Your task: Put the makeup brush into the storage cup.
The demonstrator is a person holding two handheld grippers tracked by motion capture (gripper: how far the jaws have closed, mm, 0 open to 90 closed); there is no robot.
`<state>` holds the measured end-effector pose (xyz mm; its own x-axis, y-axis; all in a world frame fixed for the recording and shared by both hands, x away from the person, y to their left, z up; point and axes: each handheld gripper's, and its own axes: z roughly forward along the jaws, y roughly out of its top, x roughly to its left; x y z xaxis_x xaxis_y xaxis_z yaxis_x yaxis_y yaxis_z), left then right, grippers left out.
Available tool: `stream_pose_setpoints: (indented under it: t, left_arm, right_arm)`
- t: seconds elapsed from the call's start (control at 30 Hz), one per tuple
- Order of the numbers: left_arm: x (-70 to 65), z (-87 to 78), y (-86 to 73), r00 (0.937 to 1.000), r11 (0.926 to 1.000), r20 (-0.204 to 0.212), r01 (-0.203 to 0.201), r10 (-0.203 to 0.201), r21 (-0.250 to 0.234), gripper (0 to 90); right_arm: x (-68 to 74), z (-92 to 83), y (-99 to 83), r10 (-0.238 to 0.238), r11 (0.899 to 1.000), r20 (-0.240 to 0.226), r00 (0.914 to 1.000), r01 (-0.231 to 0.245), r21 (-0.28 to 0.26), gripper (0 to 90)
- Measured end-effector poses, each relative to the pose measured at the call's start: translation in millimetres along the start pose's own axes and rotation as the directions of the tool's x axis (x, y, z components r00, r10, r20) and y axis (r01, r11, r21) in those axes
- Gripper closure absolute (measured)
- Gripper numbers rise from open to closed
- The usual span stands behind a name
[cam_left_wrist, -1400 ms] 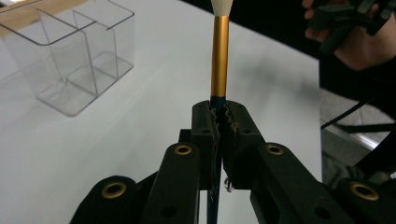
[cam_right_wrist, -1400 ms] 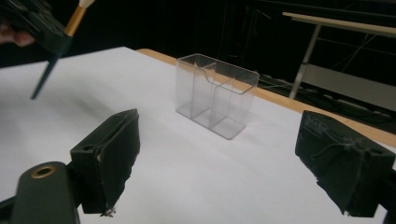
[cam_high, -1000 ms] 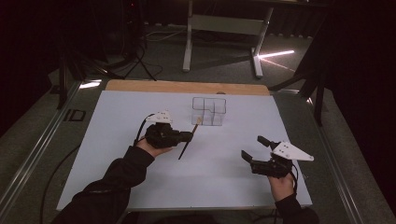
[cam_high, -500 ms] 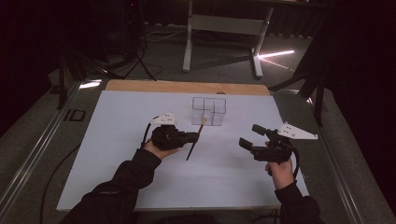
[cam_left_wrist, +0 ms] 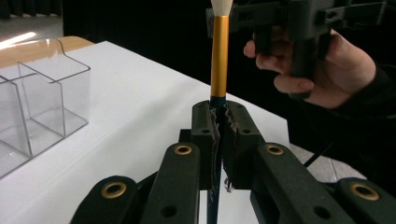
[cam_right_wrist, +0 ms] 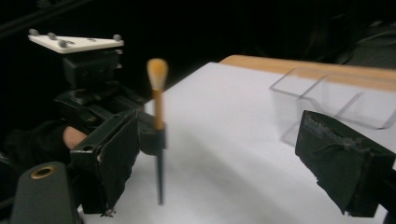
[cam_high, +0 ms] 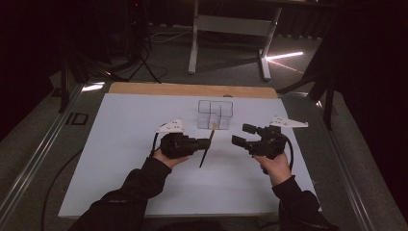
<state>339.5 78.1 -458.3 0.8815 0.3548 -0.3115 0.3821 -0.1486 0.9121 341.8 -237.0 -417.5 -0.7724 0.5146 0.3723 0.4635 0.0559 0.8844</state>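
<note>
White sheet [cam_high: 120,159] over the table, with a strip of bare wood [cam_high: 192,89] along its far edge; I list what stands on and above it.

Item one: my left gripper [cam_high: 199,143], clenched on a brush [cam_high: 206,150]. From the left gripper view the two jaws press together on the dark handle just below the gold collar [cam_left_wrist: 219,56], and the pale bristle tip [cam_left_wrist: 221,6] rises above them. From above the brush stands steeply, tip up and leaning slightly toward the far side, its lower end over the sheet; I cannot tell whether that end touches the paper. The left hand [cam_high: 168,156] wraps the gripper body.

Item two: my right gripper [cam_high: 241,134], released. In the right gripper view its two jaws stand wide apart with nothing between the pads [cam_right_wrist: 345,158]; the brush [cam_right_wrist: 158,121] shows near the left jaw, a little farther off. From above, this gripper points toward the brush and sits near it, apart from it. The right hand [cam_high: 274,166] holds it from behind.

Item three: clear plastic box [cam_high: 215,114] with several compartments, on the sheet just beyond the brush tip and between the two grippers as seen from above. It looks empty of contents in the left gripper view [cam_left_wrist: 37,102].

Item four: dark sleeves [cam_high: 130,192] entering from the near edge.
</note>
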Motion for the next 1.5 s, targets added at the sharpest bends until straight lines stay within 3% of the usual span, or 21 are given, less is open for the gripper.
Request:
stream_pose_setpoints:
  t: [0.07, 0.17, 0.23, 0.43, 0.77, 0.93, 1.03, 1.37, 1.5]
  left_arm:
    - [3.2, 1.3, -0.9, 0.9988, 0.9986, 0.023, 0.045, -0.044, -0.029, 84.0]
    - [4.9, 4.7, -2.1, 0.9982, 0.9974, 0.026, 0.055, -0.054, -0.045, 84.0]
    - [5.4, 7.3, -3.0, 0.9967, 0.9961, 0.042, 0.072, -0.070, -0.051, 83.9]
    - [2.9, 17.2, -5.1, 0.9959, 0.9950, 0.055, 0.075, -0.072, -0.065, 84.0]
    - [-0.3, 25.8, -1.2, 0.9950, 0.9950, 0.075, 0.071, -0.066, -0.070, 83.9]
    - [-0.5, 29.6, -1.5, 0.9939, 0.9953, 0.080, 0.081, -0.076, -0.054, 83.9]
    - [-0.7, 30.9, -1.8, 0.9939, 0.9953, 0.077, 0.084, -0.080, -0.049, 83.9]
    - [-0.6, 34.0, 2.7, 0.9918, 0.9945, 0.076, 0.104, -0.103, -0.010, 83.3]
    - [-3.3, 34.4, 6.8, 0.9916, 0.9938, 0.068, 0.109, -0.110, 0.021, 72.6]
  right_arm:
    - [-0.6, 6.1, -0.2, 0.020, 1.000, -0.043, 0.9989, -0.020, 0.007, 17.5]
    - [-1.3, 13.8, 1.1, 0.063, 0.998, -0.087, 0.9942, -0.063, 0.005, 27.6]
    - [-0.8, 17.8, 2.6, 0.068, 0.998, -0.098, 0.9928, -0.067, 0.012, 34.1]
    - [1.3, 32.9, 6.1, 0.109, 0.993, -0.141, 0.9840, -0.101, 0.060, 54.3]
    - [0.2, 42.2, 3.6, 0.149, 0.986, -0.165, 0.9749, -0.135, 0.095, 71.1]
    - [0.1, 40.7, 3.9, 0.148, 0.987, -0.165, 0.9752, -0.136, 0.081, 76.9]
    - [0.9, 40.9, 3.9, 0.129, 0.989, -0.147, 0.9808, -0.116, 0.088, 82.1]
    - [5.5, 39.5, 4.4, 0.048, 0.995, -0.087, 0.9951, -0.040, 0.090, 84.4]
    - [6.1, 40.1, 5.2, 0.025, 0.995, -0.082, 0.9963, -0.017, 0.095, 84.4]
